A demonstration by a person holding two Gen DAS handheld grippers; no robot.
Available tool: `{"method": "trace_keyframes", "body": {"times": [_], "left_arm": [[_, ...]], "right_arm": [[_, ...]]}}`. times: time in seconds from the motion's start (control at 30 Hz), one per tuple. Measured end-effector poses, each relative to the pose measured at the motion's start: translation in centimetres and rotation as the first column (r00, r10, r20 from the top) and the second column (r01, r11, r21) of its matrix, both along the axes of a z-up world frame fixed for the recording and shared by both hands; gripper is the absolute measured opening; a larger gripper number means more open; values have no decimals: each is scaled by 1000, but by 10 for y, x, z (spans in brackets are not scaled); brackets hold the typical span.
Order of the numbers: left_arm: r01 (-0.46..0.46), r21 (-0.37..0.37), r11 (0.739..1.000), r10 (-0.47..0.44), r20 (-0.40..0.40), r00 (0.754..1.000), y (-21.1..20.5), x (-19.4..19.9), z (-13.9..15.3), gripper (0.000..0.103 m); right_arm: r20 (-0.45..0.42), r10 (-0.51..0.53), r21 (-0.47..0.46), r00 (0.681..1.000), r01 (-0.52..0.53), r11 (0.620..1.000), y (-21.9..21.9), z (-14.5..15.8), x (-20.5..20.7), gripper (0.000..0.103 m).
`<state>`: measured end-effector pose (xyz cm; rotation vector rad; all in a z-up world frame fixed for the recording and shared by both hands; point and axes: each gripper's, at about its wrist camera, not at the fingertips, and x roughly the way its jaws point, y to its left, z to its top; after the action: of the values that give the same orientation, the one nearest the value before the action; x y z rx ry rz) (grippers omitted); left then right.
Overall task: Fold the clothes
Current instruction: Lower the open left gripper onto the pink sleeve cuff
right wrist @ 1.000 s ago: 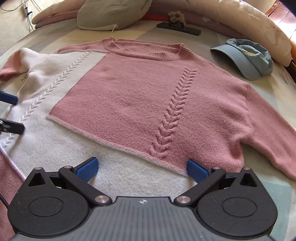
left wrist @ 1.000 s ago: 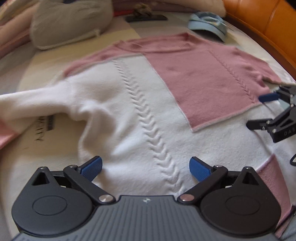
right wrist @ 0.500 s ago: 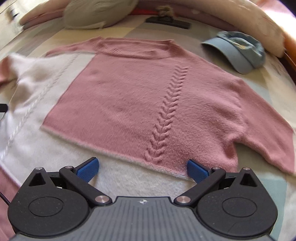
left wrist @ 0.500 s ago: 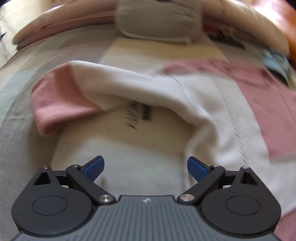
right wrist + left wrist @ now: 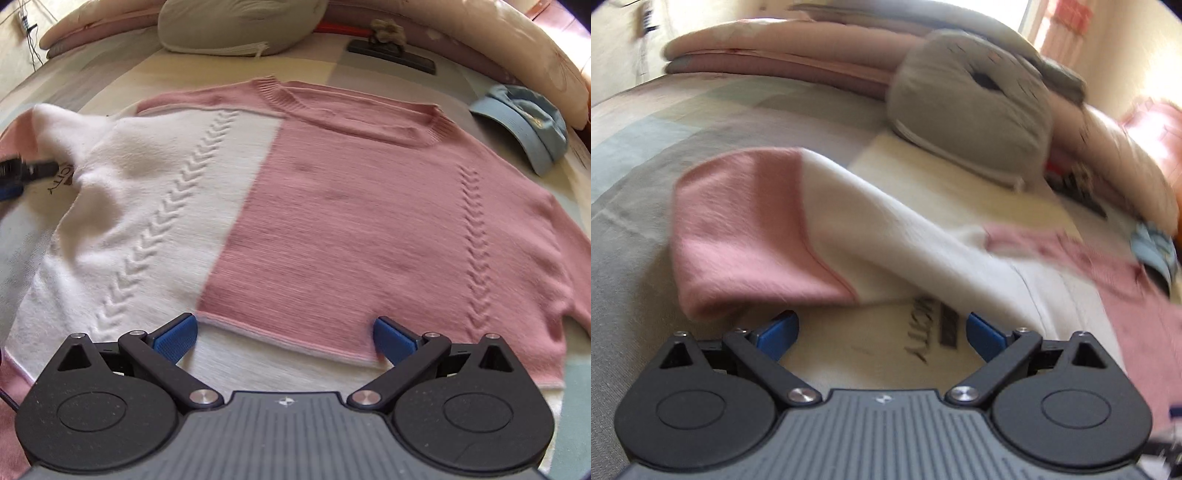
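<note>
A pink and white knit sweater (image 5: 332,221) lies spread flat on the bed, neck away from me. Its left sleeve (image 5: 849,236) is white with a pink cuff (image 5: 738,229) and lies bunched across the sheet. My left gripper (image 5: 881,334) is open, low over the printed sheet just in front of that sleeve, its left pad under the cuff's edge. In the right wrist view the left gripper (image 5: 22,175) shows at the left edge beside the sleeve. My right gripper (image 5: 282,338) is open above the sweater's lower front, over the pink panel's hem, holding nothing.
A grey cushion (image 5: 971,110) and folded pink quilts (image 5: 775,59) lie at the bed's far side. A blue cap (image 5: 524,125) sits right of the sweater. A dark flat object (image 5: 391,55) lies beyond the collar. The sheet (image 5: 871,354) bears dark print.
My left gripper swung left off the sweater's body to the left sleeve and closed in on its cuff. My right gripper shifted left along the hem. Both stayed open.
</note>
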<state>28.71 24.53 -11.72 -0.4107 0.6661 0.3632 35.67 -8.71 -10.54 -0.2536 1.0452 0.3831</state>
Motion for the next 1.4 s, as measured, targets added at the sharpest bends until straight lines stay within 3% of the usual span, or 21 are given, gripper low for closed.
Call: {"method": "trace_keyframes", "body": {"times": [0.2, 0.4, 0.5, 0.7, 0.9, 1.13, 1.27, 1.4], "left_arm": [[-49, -3, 999, 50, 44, 998, 6, 1, 1, 96], [-205, -22, 979, 206, 136, 969, 19, -6, 20, 96], [-283, -108, 953, 294, 117, 948, 35, -5, 14, 96], [-405, -306, 862, 458, 125, 880, 68, -16, 8, 88], [-410, -277, 869, 456, 127, 881, 90, -18, 19, 60], [-398, -250, 882, 444, 166, 880, 107, -23, 34, 60], [-317, -361, 877, 401, 186, 897, 115, -19, 21, 64], [-216, -494, 842, 359, 215, 908, 123, -10, 3, 68]], "right_arm": [[49, -23, -24, 999, 24, 999, 12, -4, -4, 103], [58, -19, -32, 998, 21, 999, 16, -4, -4, 103], [73, -6, -39, 997, 9, 999, 19, -5, -4, 103], [73, -15, -28, 997, 17, 999, 19, -6, -4, 103], [73, -14, -22, 997, 15, 1000, 17, -6, -4, 103], [75, -12, -16, 997, 13, 1000, 16, -6, -4, 103], [79, -12, -14, 997, 13, 1000, 15, -7, -4, 103], [84, -11, -12, 996, 12, 1000, 15, -7, -5, 103]]}}
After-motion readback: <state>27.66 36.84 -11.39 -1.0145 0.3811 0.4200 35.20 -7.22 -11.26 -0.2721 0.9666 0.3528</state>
